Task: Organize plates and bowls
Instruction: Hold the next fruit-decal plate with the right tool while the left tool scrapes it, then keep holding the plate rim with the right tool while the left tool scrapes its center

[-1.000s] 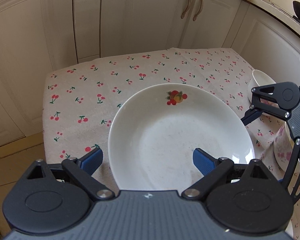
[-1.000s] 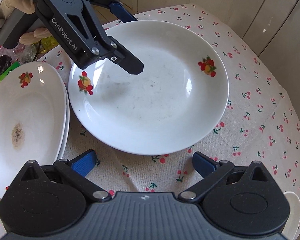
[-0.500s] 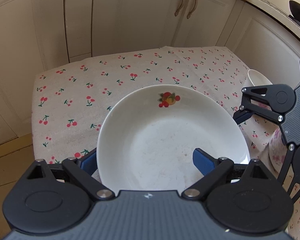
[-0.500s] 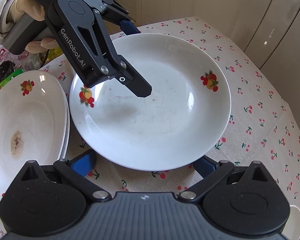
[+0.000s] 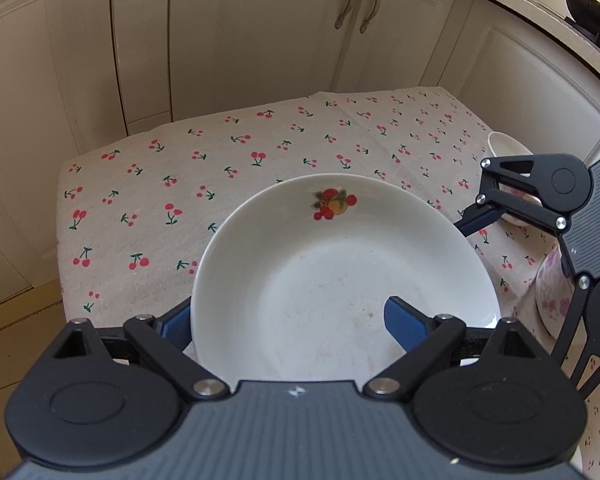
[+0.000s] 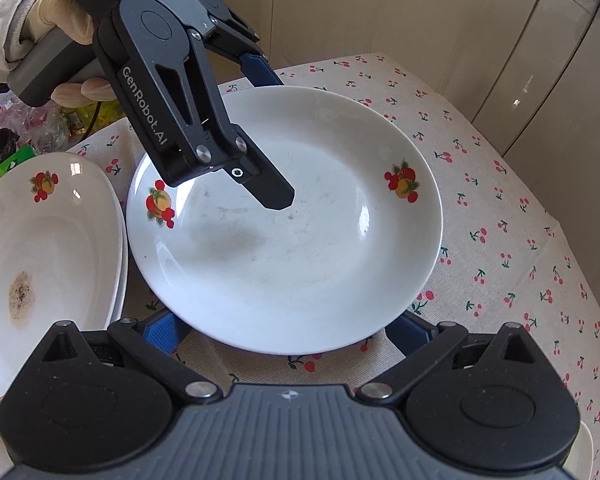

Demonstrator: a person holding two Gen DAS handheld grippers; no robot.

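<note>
1. The left hand-held gripper [image 5: 288, 316] stood wide open over the near rim of the round white ceramic plate with fruit prints [image 5: 339, 280], one blue finger above its bowl and the other outside the rim, neither pressing.
2. The right hand-held gripper [image 6: 288, 330] stood wide open at the opposite rim, its blue pads just under the edge, gripping nothing.
3. The plate lay flat on the cherry-print cloth-covered surface [image 6: 499, 208].
4. Just beside it sat a stack of matching white plates [image 6: 48, 248], the top one stained.
5. A small white bowl [image 5: 505, 146] stood well apart.
</note>
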